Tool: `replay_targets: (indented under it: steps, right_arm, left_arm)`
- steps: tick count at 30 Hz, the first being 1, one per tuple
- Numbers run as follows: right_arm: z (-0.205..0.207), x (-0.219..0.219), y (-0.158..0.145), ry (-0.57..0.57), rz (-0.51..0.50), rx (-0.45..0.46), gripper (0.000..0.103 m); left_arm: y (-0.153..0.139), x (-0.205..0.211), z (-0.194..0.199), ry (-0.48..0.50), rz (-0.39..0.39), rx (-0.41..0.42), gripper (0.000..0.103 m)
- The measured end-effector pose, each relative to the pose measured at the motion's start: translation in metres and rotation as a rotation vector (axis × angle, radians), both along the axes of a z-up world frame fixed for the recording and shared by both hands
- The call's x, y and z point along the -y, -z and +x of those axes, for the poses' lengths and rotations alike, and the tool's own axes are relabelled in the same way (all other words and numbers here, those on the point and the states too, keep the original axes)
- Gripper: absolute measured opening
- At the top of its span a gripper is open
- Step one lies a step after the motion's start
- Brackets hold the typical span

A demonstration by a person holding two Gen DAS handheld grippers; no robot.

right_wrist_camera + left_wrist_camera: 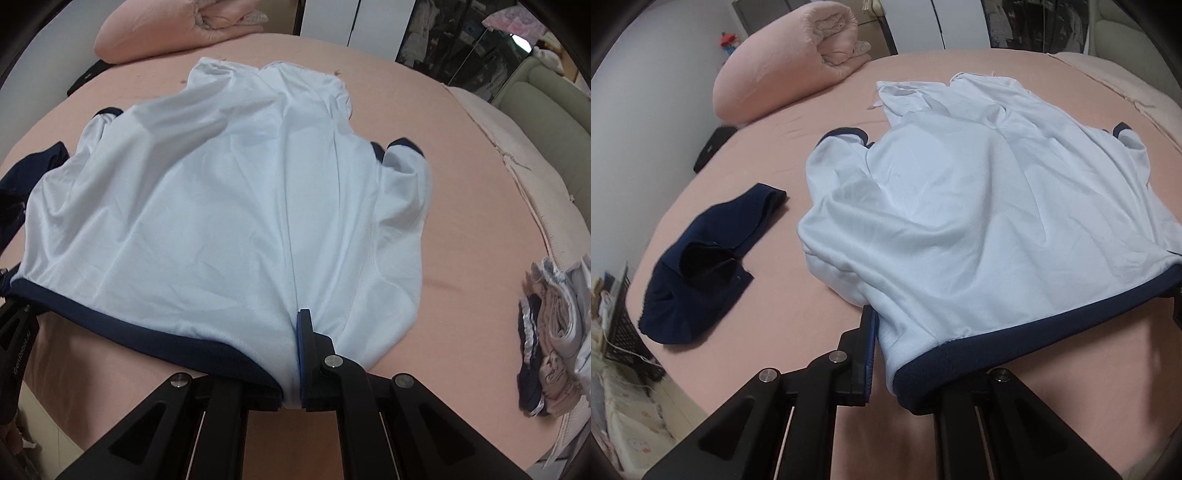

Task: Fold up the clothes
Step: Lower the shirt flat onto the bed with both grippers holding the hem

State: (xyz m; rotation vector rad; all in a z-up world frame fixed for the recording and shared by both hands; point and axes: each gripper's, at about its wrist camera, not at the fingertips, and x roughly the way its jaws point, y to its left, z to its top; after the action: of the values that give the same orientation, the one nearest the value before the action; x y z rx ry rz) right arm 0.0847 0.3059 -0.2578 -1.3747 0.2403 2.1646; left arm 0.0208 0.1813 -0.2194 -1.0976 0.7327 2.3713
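Observation:
A white shirt (pixel 979 203) with a navy hem band (pixel 1034 332) and navy sleeve cuffs lies spread on the pink bed (pixel 775 129), hem toward me. My left gripper (pixel 882 343) is shut on the hem's left corner, and cloth covers its right finger. In the right wrist view the same shirt (pixel 221 203) stretches away from me. My right gripper (pixel 295 354) is shut on the hem's right corner, the cloth bunched against its blue pad. The hem (pixel 129 325) hangs taut between both grippers, slightly above the sheet.
A crumpled navy garment (pixel 701 269) lies left of the shirt. A rolled pink quilt (pixel 786 55) sits at the far left of the bed. A pile of folded clothes (pixel 554 332) rests at the bed's right edge. A black object (pixel 713 147) sits at the left edge.

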Motion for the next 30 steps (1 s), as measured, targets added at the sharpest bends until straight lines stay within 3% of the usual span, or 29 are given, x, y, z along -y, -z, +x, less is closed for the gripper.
replay_targets:
  steps: [6,12,22,30]
  right_arm:
    - [-0.002,0.006,0.0,-0.047,0.07,0.027,0.002]
    - [0.011,0.004,-0.005,-0.012,0.004,-0.019,0.002]
    - [0.02,0.019,-0.003,-0.061,0.034,0.005,0.002]
    - [0.017,0.009,-0.013,-0.032,-0.052,-0.021,0.002]
  left_arm:
    - [0.001,0.006,0.008,-0.003,-0.007,0.018,0.009]
    - [0.0,-0.001,0.012,-0.017,-0.015,0.022,0.009]
    - [-0.003,-0.011,0.02,-0.023,-0.033,0.01,0.009]
    - [-0.008,-0.001,0.023,-0.013,-0.009,0.038,0.009]
